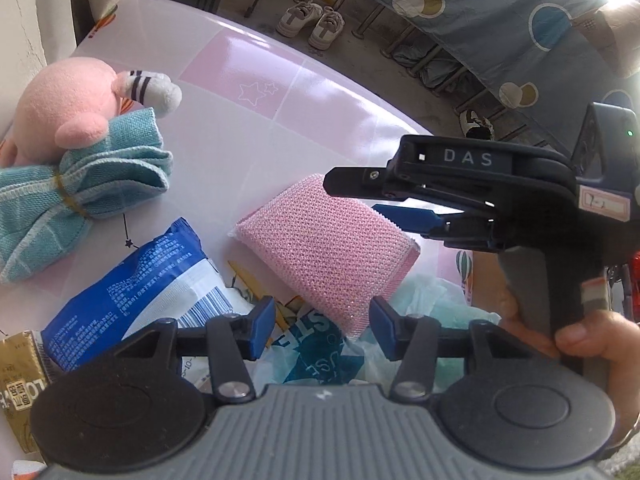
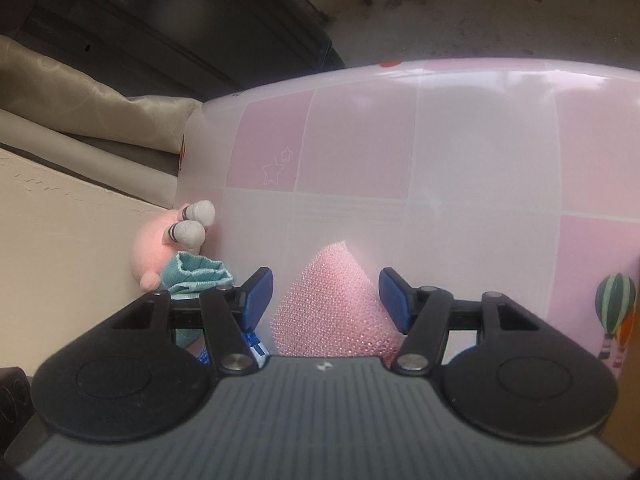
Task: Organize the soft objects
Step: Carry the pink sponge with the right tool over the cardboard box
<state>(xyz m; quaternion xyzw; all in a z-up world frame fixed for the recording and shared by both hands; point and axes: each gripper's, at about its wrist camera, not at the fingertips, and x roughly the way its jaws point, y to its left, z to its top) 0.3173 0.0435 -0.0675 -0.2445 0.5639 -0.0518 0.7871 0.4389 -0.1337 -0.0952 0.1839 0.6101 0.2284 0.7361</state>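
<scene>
Left gripper: black two-finger claw with blue pads, released, jaws apart over the clutter at the near table edge; nothing pinched between them.
Right gripper: same build, released; the sponge's near corner lies in the gap, but neither pad presses it (from the left camera its blue fingertip sits right at the sponge's right edge, contact unclear).
Hand: a person's fingers wrap the right gripper's grey handle.
Near clutter: a thin white plastic bag with teal print lies under the left jaws, a gold carton at the far left edge.
Blue-and-white printed snack packet: flat on the table, just left of the sponge.
Pink mesh-covered rectangular sponge: mid-table, tilted, its lower end resting on the plastic bag.
Teal woven cloth tied with a rubber band: left of the sponge, well apart from it.
Pink plush toy with grey striped feet: behind the cloth and touching it (by the wall).
Table with a glossy pink-and-white checked cover: bare across its far half.
Floor beyond: pair of pale sneakers.
</scene>
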